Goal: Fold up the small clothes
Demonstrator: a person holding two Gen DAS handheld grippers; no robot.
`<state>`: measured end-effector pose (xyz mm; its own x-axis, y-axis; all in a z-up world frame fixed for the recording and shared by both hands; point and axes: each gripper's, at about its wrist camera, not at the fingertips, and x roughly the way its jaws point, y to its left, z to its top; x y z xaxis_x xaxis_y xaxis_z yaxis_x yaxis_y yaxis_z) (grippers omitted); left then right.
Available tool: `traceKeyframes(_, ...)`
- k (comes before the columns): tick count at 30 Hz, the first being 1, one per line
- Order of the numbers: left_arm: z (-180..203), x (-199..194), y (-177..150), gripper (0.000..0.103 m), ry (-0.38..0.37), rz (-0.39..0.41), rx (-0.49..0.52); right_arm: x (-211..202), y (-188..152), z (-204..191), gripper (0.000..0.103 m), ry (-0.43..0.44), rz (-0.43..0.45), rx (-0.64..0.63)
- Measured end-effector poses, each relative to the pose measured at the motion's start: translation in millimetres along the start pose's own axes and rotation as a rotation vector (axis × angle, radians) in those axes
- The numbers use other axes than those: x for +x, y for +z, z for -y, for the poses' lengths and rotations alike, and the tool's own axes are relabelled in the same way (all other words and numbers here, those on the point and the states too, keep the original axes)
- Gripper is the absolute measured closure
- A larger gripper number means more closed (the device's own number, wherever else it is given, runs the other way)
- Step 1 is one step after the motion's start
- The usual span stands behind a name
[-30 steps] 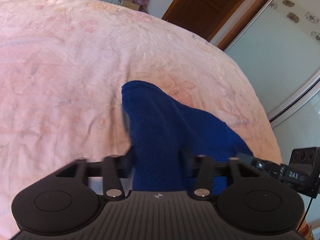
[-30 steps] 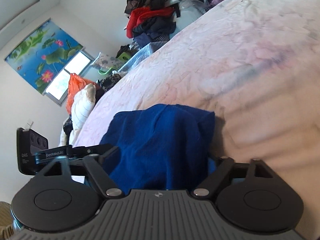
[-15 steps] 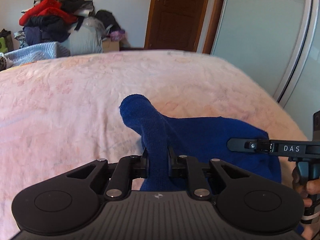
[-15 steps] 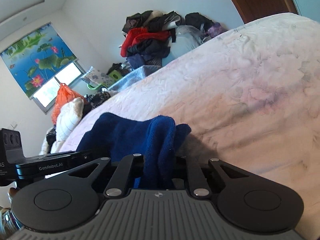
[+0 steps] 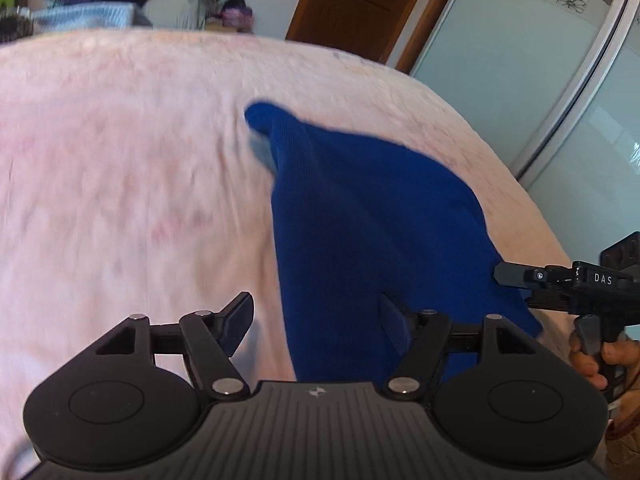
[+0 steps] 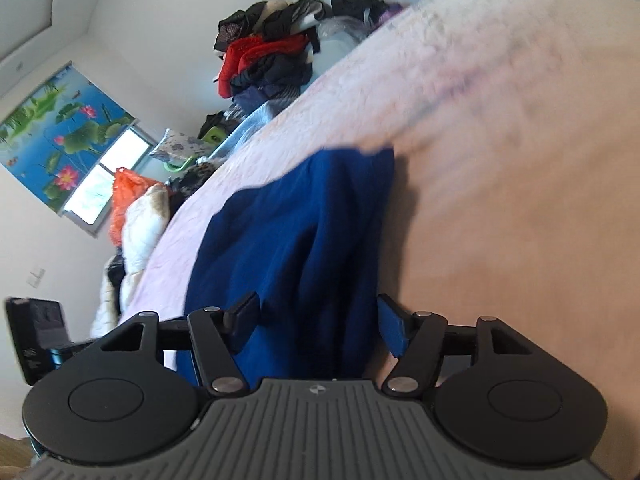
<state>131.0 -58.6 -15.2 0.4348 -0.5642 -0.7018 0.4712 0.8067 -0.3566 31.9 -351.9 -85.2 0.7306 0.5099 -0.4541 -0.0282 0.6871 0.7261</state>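
- Bed [image 5: 120, 168]: a pink, faintly patterned sheet covers it and serves as the work surface. It fills most of both views; both are blurred, so fine texture cannot be judged.
- Wardrobe [image 5: 520, 80]: pale sliding panels stand beyond the bed's right side, with a brown door [image 5: 352, 4] next to them. Neither bears on the task.
- Clothes heap [image 6: 268, 60]: red and dark garments are piled past the far end of the bed, well apart from the work.
- Cloth [image 5: 360, 232]: a small blue garment lies near the bed's near edge, between the two tools. One end rises to a rounded peak [image 5: 264, 116], with a paler patch under it. In the right view a lengthwise ridge [image 6: 320, 240] runs through it. In my judgement it is only partly folded, and the bunching needs flattening.
- Left gripper [image 5: 316, 322]: its jaws stand wide apart, with cloth between them but not clamped. The right pad lies against the fabric; the left pad is clear of it, over bare sheet.
- Right gripper [image 6: 318, 320]: its jaws are likewise spread wide, straddling the cloth's near edge without pinching it. This placement suits either a fresh grasp or a withdrawal; which one cannot be told.
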Motion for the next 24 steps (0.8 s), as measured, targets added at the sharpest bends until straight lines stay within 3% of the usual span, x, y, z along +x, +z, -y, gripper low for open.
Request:
traceKeyframes(1, 0, 0, -9, 0.036, -0.014, -0.023, -0.008, -1, -8, -2, 0.039, 0.018, -0.018, -0.001)
traceKeyframes(2, 1, -1, -18, 0.044, -0.021, -0.036, -0.013, -3, -17, -6, 0.039, 0.024, -0.023, -0.017)
traceKeyframes(3, 2, -2, -25, 0.066, -0.02, -0.037, -0.011, -3, -24, -11, 0.043, 0.019, -0.026, -0.037)
traceKeyframes(6, 11, -9, -33, 0.087, 0.004, -0.003, 0.009, 4, -39, -24, 0.081, -0.032, -0.049, -0.073)
traceKeyframes(8, 15, -17, -31, 0.089, 0.012, 0.018, 0.003, 2, -44, -33, 0.082, -0.051, -0.025, -0.091)
traceKeyframes(12, 19, -28, -29, 0.089, 0.065, 0.039, 0.037, -7, -49, -45, 0.081, -0.071, 0.006, -0.113)
traceKeyframes(14, 20, -23, -33, 0.087, 0.105, 0.008, 0.028, -3, -55, -46, 0.072, -0.145, -0.011, -0.145)
traceKeyframes(17, 28, -26, -44, 0.083, 0.172, 0.036, 0.038, -11, -64, -62, 0.062, -0.182, 0.008, -0.185)
traceKeyframes(19, 36, -28, -50, 0.074, 0.23, 0.051, 0.058, -15, -72, -76, 0.042, -0.244, 0.03, -0.259)
traceKeyframes(21, 43, -28, -55, 0.057, 0.29, 0.067, 0.081, -13, -84, -87, 0.031, -0.295, 0.021, -0.333)
traceKeyframes(23, 49, -30, -60, 0.044, 0.343, 0.086, 0.102, -9, -95, -96, 0.029, -0.355, -0.001, -0.414)
traceKeyframes(24, 51, -31, -62, 0.043, 0.364, 0.095, 0.112, -9, -100, -100, 0.028, -0.379, -0.007, -0.452)
